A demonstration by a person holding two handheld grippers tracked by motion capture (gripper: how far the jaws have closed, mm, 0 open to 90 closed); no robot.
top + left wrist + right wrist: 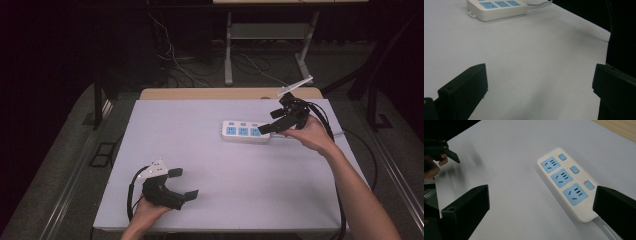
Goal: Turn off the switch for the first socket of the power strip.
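Both claws gape empty, right claw (272, 121) near the power strip (245, 131) lying crosswise, cord end rightward.

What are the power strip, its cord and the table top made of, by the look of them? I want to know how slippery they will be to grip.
Power strip: likely hard moulded plastic, cream body with blue socket faces, smooth with a slight sheen. Its cord: white and round, probably flexible plastic or rubber sheath. Table top: pale, even, matte surface, perhaps laminate or a mat; its far edge looks like wood.
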